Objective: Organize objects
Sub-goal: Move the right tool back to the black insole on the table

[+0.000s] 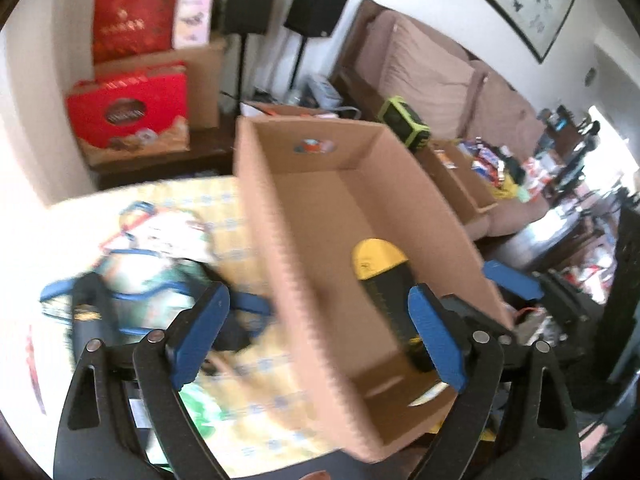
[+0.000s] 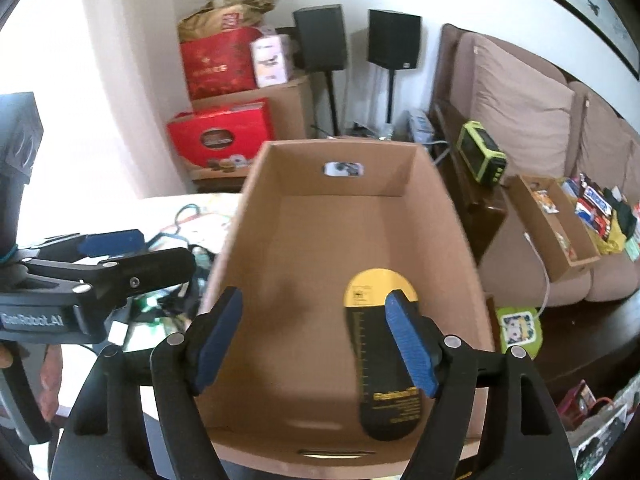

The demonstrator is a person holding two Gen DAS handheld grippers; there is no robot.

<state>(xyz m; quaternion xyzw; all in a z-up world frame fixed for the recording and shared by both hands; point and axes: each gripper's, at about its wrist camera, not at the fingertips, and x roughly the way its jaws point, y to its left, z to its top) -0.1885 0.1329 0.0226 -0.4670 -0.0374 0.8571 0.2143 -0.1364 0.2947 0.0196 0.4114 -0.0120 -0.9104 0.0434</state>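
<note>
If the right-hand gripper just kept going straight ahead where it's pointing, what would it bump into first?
Most likely the floor of the open cardboard box. The right gripper points down into it with its jaws open and nothing between them. The black-and-yellow package lies just beside that line, under the right-side finger, so depth permitting it might graze that first.

Your right gripper (image 2: 314, 340) hangs with jaws apart over an open cardboard box (image 2: 256, 208). Its floor is bare from 9 to 12 o'clock, room to pass down. A flat yellow and black package (image 2: 372, 344) fills the floor at 3 to 5 o'clock. The box walls close every side. Your left gripper (image 2: 132, 252) stands at 9 o'clock, outside the wall, above cluttered bags (image 1: 152, 264) on the table (image 1: 64, 224).
</note>
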